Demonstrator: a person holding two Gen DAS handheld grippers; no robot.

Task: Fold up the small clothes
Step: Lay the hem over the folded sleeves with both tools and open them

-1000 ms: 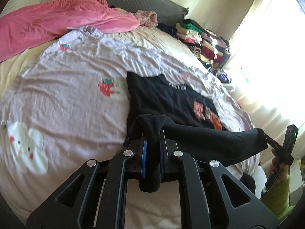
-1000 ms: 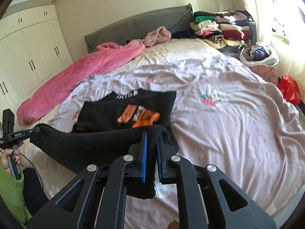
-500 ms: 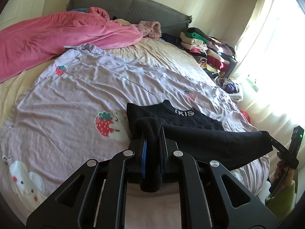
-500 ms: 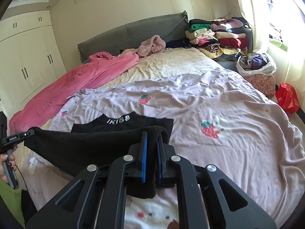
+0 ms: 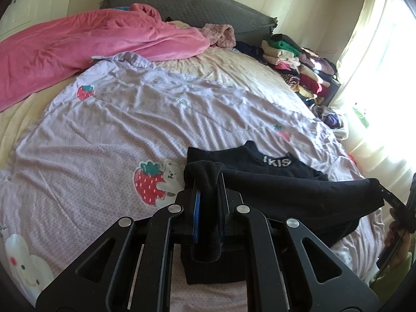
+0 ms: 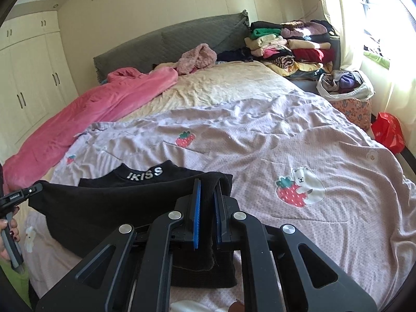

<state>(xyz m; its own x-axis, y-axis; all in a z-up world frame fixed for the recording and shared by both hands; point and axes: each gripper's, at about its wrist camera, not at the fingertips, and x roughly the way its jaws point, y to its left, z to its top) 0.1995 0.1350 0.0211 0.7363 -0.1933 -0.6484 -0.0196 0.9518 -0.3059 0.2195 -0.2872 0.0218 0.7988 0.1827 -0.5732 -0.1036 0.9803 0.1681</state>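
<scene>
Left wrist view: left gripper point(image 5: 208, 195) and right gripper point(image 6: 206, 200), fingers clamped on the hem corners of the black top point(image 5: 293, 189) over the bed point(image 5: 104, 135); keep hem taut, land it level at the collar.

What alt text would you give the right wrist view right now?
The right gripper is clamped shut on a corner of a black knit top with white IKISS lettering, stretched taut to the left gripper over a lilac strawberry-print bedspread. A pink blanket lies behind it.
</scene>
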